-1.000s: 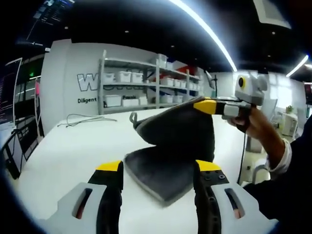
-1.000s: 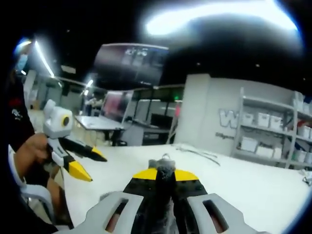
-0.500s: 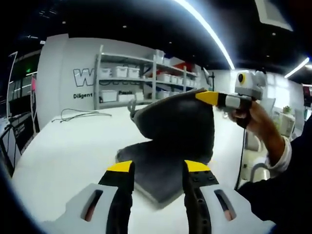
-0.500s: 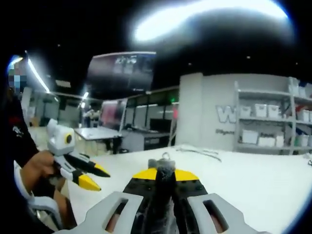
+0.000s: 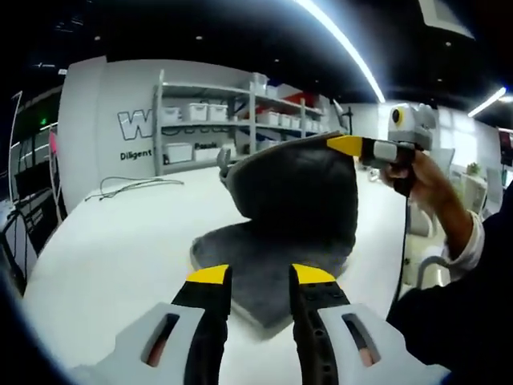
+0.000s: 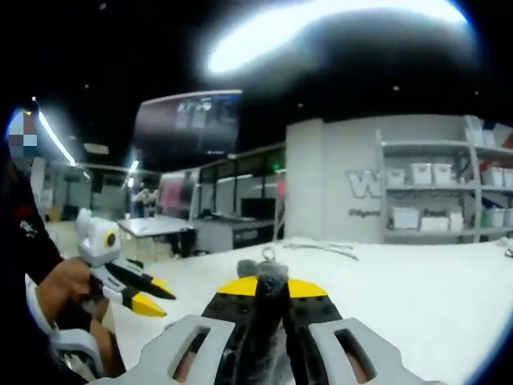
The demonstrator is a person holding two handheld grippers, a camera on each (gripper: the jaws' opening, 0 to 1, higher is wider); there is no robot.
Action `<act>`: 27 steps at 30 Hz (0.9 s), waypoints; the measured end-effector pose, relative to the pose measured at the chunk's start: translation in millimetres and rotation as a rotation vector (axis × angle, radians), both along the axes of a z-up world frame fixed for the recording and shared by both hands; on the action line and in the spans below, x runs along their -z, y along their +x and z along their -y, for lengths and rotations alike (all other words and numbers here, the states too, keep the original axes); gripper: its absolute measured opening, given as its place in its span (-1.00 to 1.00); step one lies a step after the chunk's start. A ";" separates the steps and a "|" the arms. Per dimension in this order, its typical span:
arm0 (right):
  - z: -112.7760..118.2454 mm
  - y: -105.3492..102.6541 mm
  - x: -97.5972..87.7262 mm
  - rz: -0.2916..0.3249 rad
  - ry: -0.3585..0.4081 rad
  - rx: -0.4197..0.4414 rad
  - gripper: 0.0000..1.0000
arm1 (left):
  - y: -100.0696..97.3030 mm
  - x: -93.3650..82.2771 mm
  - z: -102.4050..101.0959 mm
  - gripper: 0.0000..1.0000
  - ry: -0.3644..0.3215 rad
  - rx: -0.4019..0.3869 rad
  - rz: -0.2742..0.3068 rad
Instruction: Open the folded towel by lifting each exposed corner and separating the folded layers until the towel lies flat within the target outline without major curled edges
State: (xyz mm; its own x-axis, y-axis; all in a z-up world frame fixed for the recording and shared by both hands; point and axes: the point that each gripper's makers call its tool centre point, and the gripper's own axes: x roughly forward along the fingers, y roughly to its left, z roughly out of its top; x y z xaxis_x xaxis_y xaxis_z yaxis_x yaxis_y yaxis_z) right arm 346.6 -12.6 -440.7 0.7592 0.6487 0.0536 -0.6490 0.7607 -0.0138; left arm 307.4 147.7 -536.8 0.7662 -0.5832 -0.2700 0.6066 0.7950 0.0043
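Note:
A dark grey towel [image 5: 264, 253] lies folded on the white table [image 5: 112, 257]. Its upper layer [image 5: 296, 188] is lifted up and back. My right gripper [image 5: 346, 145] is shut on that layer's corner, held up at the right by a hand [image 5: 417, 180]. My left gripper [image 5: 261, 277] is open, with a narrow gap between its jaws, low over the towel's near edge. In the right gripper view, a tuft of grey towel [image 6: 265, 271] sticks out of my shut right gripper [image 6: 264, 287]. The left gripper [image 6: 155, 296] shows at the lower left there.
A thin cable [image 5: 132, 186] lies on the far left part of the table. Shelves with white bins [image 5: 208, 132] stand behind the table. A person's dark sleeve [image 5: 473, 313] is at the right. Bare tabletop [image 6: 417, 297] stretches right of the towel.
My left gripper's jaws have drawn closer together and come nearer the towel's front edge. The right gripper keeps the lifted corner raised, slightly higher and further back.

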 end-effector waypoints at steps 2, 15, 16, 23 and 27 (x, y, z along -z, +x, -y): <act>2.7 -0.6 -0.1 0.001 0.002 0.007 -0.88 | -0.8 1.3 0.7 -0.46 -0.003 0.005 -0.004; 21.6 -0.3 8.8 -0.007 0.023 0.030 -0.87 | -3.2 10.8 5.3 -0.53 0.030 -0.005 -0.024; 23.6 -1.2 8.9 -0.007 0.026 0.034 -0.87 | -3.2 10.9 5.4 -0.53 0.031 -0.008 -0.025; 36.7 -1.1 11.2 -0.012 0.039 0.061 -0.87 | -11.0 17.0 12.7 -0.65 0.040 -0.013 -0.035; 39.5 -3.4 13.5 -0.015 0.042 0.067 -0.87 | -16.8 21.9 23.2 -0.69 0.053 -0.010 -0.040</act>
State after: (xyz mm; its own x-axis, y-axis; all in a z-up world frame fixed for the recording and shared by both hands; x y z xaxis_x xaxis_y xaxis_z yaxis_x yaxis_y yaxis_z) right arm 343.2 -52.2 -454.3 0.8016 0.5940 0.0682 -0.5967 0.8020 0.0281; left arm 290.5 124.5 -558.8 0.7601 -0.5594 -0.3306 0.5989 0.8005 0.0227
